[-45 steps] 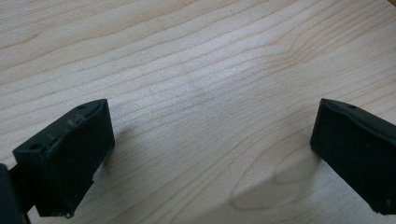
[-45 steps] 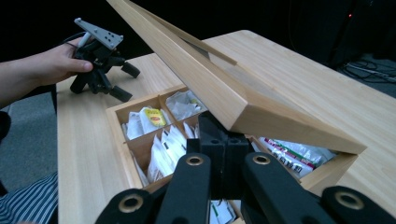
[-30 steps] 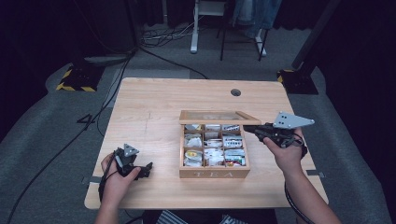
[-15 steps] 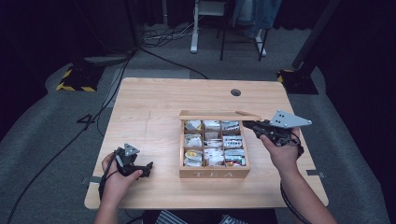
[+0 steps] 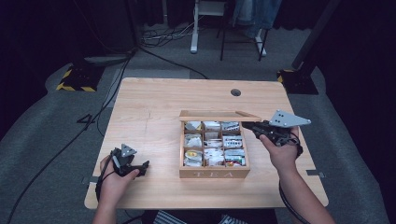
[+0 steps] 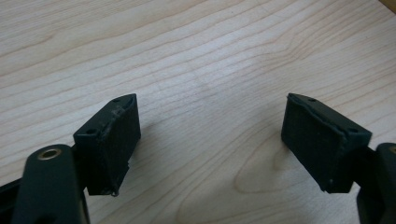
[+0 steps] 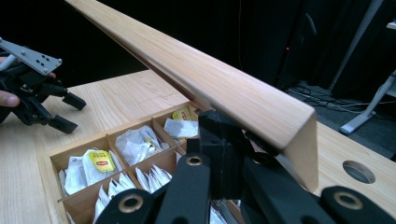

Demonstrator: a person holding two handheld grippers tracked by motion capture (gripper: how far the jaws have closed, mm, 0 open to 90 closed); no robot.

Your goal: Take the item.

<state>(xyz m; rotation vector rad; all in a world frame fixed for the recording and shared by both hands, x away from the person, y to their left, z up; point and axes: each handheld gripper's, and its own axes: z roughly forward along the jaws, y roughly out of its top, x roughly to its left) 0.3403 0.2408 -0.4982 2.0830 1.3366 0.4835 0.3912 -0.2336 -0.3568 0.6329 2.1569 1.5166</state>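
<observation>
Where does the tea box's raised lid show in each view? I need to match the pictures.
High view: the lid is right of centre, a strip along the far edge of the tea box.
Left gripper view: not in it.
Right gripper view: the lid crosses from top left to lower right, its corner in the shut right gripper.
Shared landmark: the wooden table.
</observation>
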